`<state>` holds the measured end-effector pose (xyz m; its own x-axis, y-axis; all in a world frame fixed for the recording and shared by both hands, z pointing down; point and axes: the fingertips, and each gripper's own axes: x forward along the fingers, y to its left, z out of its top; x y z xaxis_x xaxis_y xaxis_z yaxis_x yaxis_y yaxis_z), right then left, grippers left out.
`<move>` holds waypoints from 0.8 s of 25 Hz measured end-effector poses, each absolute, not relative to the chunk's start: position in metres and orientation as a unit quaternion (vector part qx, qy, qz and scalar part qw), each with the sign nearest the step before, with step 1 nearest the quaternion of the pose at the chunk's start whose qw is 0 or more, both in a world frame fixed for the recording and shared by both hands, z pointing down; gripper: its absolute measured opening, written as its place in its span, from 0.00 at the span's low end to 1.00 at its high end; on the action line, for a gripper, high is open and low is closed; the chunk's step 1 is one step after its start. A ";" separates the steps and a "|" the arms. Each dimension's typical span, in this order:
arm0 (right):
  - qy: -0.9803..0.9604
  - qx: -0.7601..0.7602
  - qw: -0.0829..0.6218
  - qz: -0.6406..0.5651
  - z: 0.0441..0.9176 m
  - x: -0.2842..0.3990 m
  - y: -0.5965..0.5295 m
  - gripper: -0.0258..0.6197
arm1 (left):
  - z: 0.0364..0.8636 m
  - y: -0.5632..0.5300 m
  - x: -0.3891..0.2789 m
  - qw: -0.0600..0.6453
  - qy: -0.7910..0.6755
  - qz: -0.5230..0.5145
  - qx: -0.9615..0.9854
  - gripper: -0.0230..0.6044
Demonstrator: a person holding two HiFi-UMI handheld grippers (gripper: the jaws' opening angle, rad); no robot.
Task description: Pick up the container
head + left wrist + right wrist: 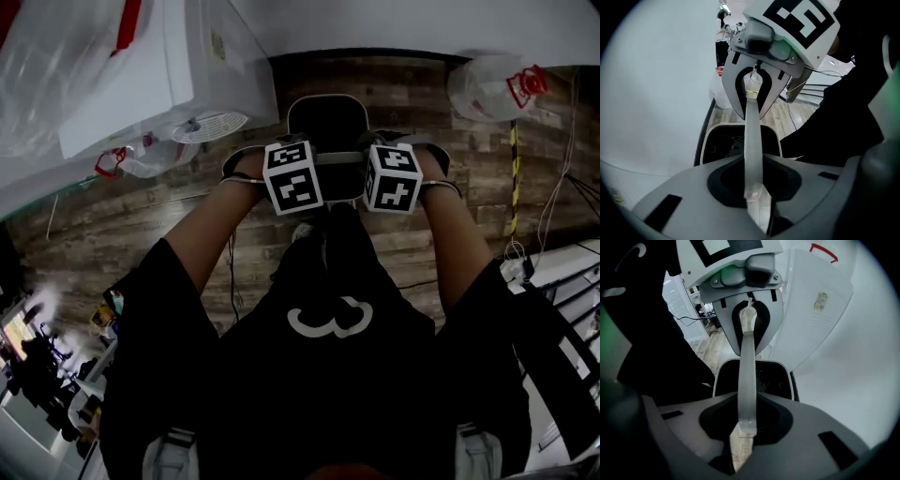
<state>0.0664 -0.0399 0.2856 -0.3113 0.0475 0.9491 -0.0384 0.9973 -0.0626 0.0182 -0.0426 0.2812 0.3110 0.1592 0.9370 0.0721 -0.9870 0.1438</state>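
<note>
- Left gripper (754, 190) has its jaws nearly together, pressed on one end of a flat grey strip (752, 136).
- Right gripper (745, 425) faces it and pinches the other end of the same strip in the same narrow way.
- Long axis of the strip runs straight from one gripper to the other, so across the person's body, left to right.
- Under the middle of the strip lies the container (723, 143), a dark tub with a pale rim. I judge that the strip is its handle.
- Both grippers are equally near, one at each side of the tub, so the coming move is an even lift straight up.
- Whether the tub already hangs free above the wooden floor (112, 225) — this I cannot tell.
</note>
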 end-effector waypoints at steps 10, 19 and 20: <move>-0.808 0.014 0.587 0.041 0.160 0.044 -0.009 0.14 | 0.157 -0.014 -0.004 0.002 0.068 0.588 0.806 0.15; -0.813 0.015 0.580 0.043 0.086 0.016 0.025 0.15 | 0.084 0.020 -0.030 -0.005 0.064 0.589 0.806 0.15; -0.811 0.013 0.584 0.043 0.079 0.014 0.028 0.15 | 0.078 0.023 -0.032 -0.006 0.065 0.588 0.806 0.15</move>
<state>0.0139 0.0281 0.0794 -0.3181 0.0292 0.9476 -0.0707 0.9960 -0.0544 -0.0324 0.0233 0.0778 0.2990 0.0980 0.9492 0.1111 -0.9915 0.0674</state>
